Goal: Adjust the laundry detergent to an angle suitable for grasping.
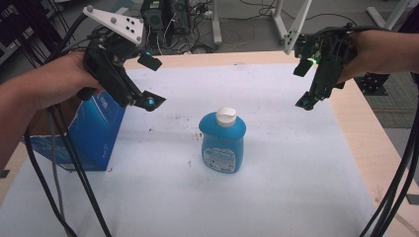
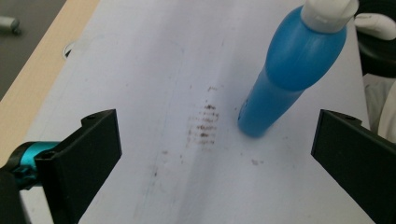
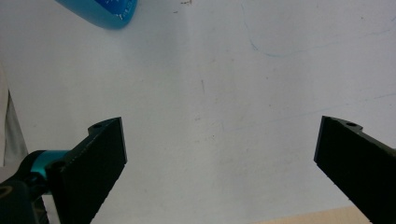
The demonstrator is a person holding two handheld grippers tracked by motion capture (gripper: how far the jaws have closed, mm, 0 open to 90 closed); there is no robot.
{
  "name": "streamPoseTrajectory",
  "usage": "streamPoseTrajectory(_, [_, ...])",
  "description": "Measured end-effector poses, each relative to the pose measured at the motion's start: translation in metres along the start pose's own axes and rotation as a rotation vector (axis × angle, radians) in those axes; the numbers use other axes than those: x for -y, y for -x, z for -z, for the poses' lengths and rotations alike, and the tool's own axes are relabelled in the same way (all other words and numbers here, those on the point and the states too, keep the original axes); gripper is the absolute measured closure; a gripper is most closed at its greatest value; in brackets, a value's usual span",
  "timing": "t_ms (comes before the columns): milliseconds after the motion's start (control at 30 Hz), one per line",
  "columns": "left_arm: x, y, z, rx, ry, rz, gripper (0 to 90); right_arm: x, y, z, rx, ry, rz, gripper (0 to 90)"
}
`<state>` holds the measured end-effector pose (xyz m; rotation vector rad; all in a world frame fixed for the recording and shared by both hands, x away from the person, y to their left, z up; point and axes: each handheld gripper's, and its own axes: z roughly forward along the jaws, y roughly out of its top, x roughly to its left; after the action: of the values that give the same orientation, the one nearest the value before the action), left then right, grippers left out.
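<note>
Upright blue bottle [image 1: 223, 143], white-capped, mid-table

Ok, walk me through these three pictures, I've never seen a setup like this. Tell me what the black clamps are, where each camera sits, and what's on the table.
There is no robot here. A person holds a hand-operated gripper in each hand: the left gripper and the right gripper in the high view. That camera looks down from above the person's side of the table. The other two pictures come from small cameras riding on the grippers, looking along their two black jaws.

A white sheet covers the table. On it stands a blue bottle with a white cap, and at the left a blue box.

Nothing is held. Both grippers have their jaws wide apart above the sheet, with the bottle ahead of the left one.
</note>
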<state>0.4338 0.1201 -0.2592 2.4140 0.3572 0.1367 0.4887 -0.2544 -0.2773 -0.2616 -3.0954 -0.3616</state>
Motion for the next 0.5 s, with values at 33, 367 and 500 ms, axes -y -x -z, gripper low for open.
streamPoseTrajectory(33, [0.0,-0.0019,0.0007,0.005,-0.035,0.029,1.6,-0.0003,-0.0001,0.0004,0.0,-0.001,-0.001,1.7])
streamPoseTrajectory(367, [0.0055,-0.0016,0.0041,-0.016,-0.259,0.06,1.6,-0.003,0.0016,0.0005,-0.001,0.013,0.0,1.7])
streamPoseTrajectory(500, [0.0093,0.0016,0.0007,-0.005,-0.321,0.039,1.6,-0.0055,0.0019,0.0005,-0.001,0.013,-0.002,1.7])
